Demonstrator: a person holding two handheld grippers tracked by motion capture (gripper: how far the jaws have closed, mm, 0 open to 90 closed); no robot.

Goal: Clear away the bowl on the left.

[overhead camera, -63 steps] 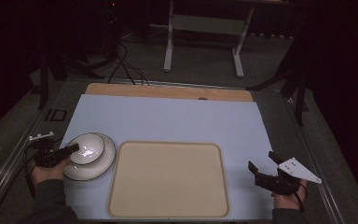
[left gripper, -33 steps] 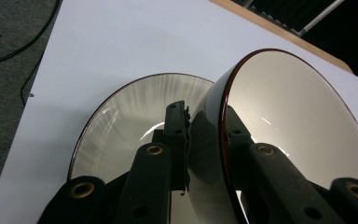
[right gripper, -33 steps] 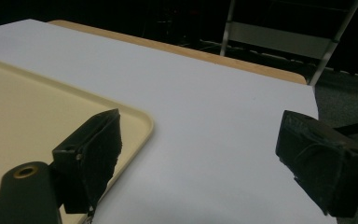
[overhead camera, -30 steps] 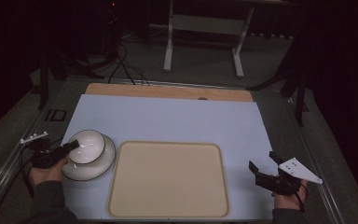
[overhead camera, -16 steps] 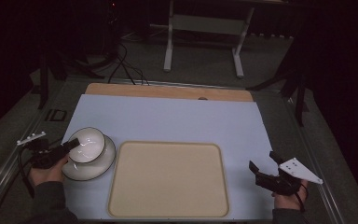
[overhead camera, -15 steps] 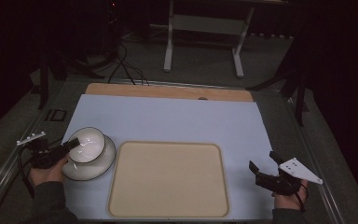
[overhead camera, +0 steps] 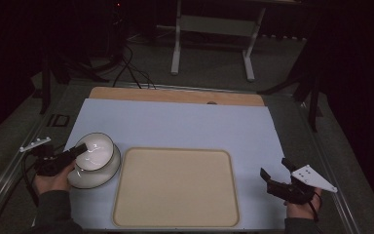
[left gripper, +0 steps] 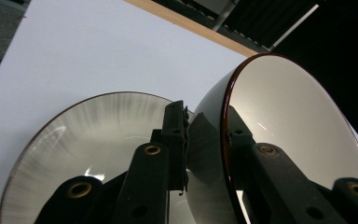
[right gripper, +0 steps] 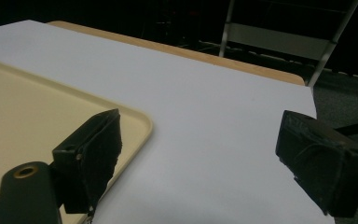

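A: Where is the bowl?

B: The white bowl (overhead camera: 97, 152) with the dark rim sits tilted on the plate (overhead camera: 100, 176) at the left side of the table (overhead camera: 185, 122), just beside the beige tray (overhead camera: 175, 187). In the left gripper view its rim (left gripper: 227, 121) runs between the two jaws.

A: So the left gripper has it?

B: Yes. The left gripper (overhead camera: 80, 149) has its jaws pinched on the bowl's wall, one inside, one outside.

A: And the right gripper?

B: The right gripper (overhead camera: 275, 175) hangs over the table's right edge, near the tray's corner, jaws spread wide with nothing between them.
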